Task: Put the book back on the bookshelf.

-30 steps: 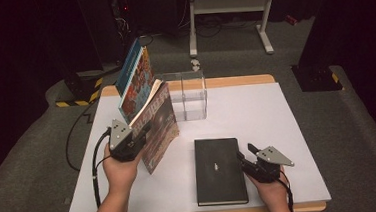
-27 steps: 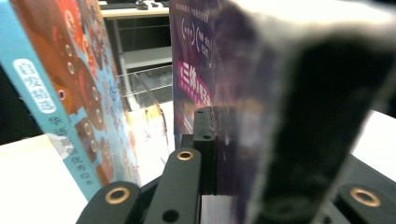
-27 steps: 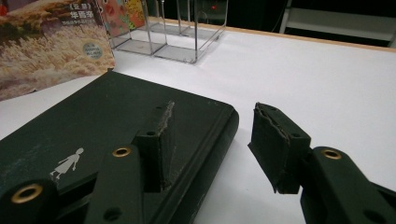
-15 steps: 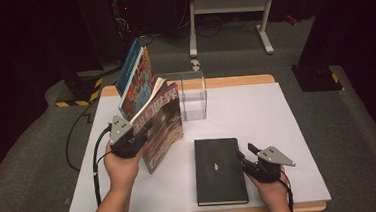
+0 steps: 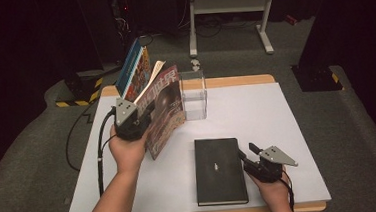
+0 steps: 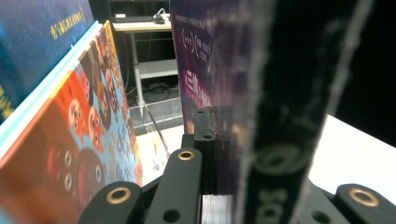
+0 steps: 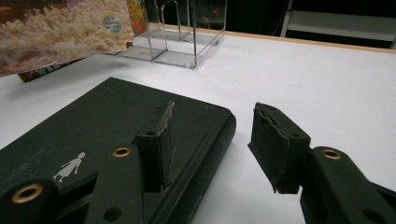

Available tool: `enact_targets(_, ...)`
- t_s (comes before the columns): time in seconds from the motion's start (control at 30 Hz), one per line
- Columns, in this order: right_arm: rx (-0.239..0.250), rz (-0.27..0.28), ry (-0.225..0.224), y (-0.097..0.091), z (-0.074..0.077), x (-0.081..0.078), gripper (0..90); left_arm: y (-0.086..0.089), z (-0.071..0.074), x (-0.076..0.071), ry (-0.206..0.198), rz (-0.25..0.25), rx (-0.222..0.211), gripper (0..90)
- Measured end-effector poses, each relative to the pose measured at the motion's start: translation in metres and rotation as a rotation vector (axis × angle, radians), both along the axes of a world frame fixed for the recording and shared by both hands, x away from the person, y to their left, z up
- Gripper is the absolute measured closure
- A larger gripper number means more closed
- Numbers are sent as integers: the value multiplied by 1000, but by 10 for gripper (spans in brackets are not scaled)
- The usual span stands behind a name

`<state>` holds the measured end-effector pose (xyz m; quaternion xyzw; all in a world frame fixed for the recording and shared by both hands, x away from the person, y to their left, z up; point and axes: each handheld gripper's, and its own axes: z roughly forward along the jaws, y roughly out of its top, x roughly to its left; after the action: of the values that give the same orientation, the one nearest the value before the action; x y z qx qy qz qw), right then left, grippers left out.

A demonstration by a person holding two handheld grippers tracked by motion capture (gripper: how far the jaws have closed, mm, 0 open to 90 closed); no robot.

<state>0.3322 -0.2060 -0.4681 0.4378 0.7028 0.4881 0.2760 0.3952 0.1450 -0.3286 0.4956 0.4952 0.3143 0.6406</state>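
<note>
My left gripper (image 5: 145,110) is shut on a thin magazine with a reddish-purple cover (image 5: 165,105) and holds it upright, off the table, at the left. In the left gripper view its jaws (image 6: 233,130) clamp the purple cover (image 6: 205,56) edge-on. A black hardcover book (image 5: 218,170) lies flat at the table's front middle. My right gripper (image 5: 246,153) rests at that book's right edge. In the right gripper view it (image 7: 210,126) is open, one jaw over the black cover (image 7: 93,121), the other over bare table, nothing pinched.
Two books, a blue one (image 5: 132,70) and a colourful one (image 6: 88,116), lean at the back left, close behind the magazine. A clear acrylic holder (image 5: 193,93) stands just right of the magazine. The white table (image 5: 271,110) is bare on its right half.
My left hand has raised the magazine and carried it farther back, toward the leaning books and the clear holder. The right gripper and black book have not moved.
</note>
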Motion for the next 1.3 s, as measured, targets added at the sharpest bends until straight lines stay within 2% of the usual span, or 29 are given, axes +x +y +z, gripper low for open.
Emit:
enact_targets(0.03, 1, -1, -1, 0, 0, 0, 491, -2, 0, 3, -1, 12, 18, 841)
enact_targets(0.2, 9, -2, -4, -3, 1, -1, 491, -10, 0, 13, -10, 55, 54, 841)
enact_targets(0.43, 16, -1, -7, -4, 2, -1, 492, -13, -4, 21, -6, 75, 56, 841)
enact_targets(0.63, 19, 1, -9, -4, 3, -2, 492, -20, -9, 35, 20, 90, 57, 841)
enact_targets(1.03, 26, 1, -12, -6, 3, -2, 491, -29, -12, 65, 22, 139, 72, 840)
enact_targets(1.3, 31, 1, -11, -7, 4, -2, 491, -32, -8, 82, 4, 158, 70, 840)
